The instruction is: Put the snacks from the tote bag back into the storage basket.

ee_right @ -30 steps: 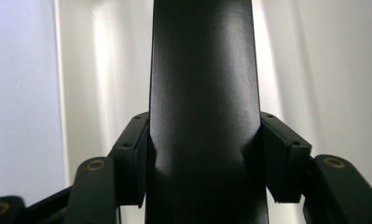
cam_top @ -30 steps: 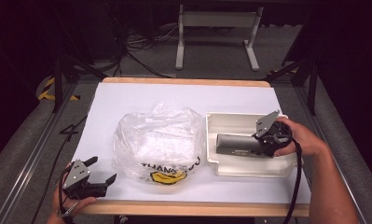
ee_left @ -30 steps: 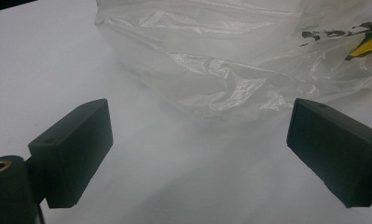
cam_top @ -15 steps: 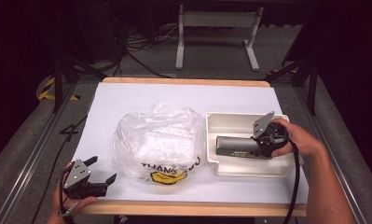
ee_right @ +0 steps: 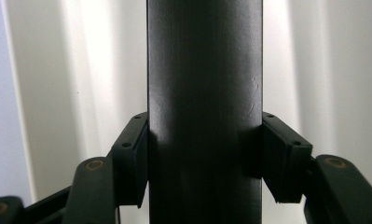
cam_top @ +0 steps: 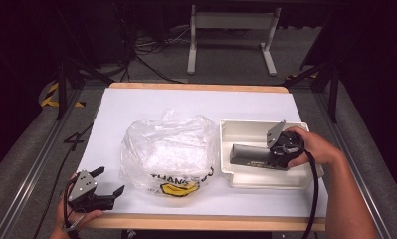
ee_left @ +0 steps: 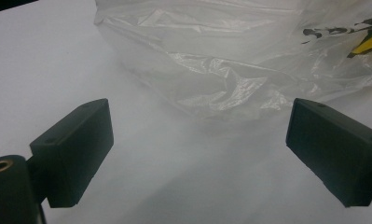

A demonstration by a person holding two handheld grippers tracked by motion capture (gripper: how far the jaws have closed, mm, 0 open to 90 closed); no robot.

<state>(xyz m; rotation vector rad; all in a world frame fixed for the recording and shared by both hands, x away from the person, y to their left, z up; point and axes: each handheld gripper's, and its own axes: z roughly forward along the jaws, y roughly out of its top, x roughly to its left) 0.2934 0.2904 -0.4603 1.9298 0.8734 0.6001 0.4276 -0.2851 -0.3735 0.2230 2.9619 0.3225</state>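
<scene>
One left gripper (cam_top: 106, 183) rests at the table's near left corner, its jaws spread wide with nothing between them. Just beyond its fingertips lies one crumpled clear plastic bag (cam_top: 168, 152) printed with black letters and a yellow mark; what it holds cannot be told. To the right stands one white tray (cam_top: 265, 180), and in it lies one dark box (cam_top: 248, 154), lengthwise. The right gripper (cam_top: 271, 155) pinches that box at its right end, pads (ee_right: 136, 154) pressed on both sides.
</scene>
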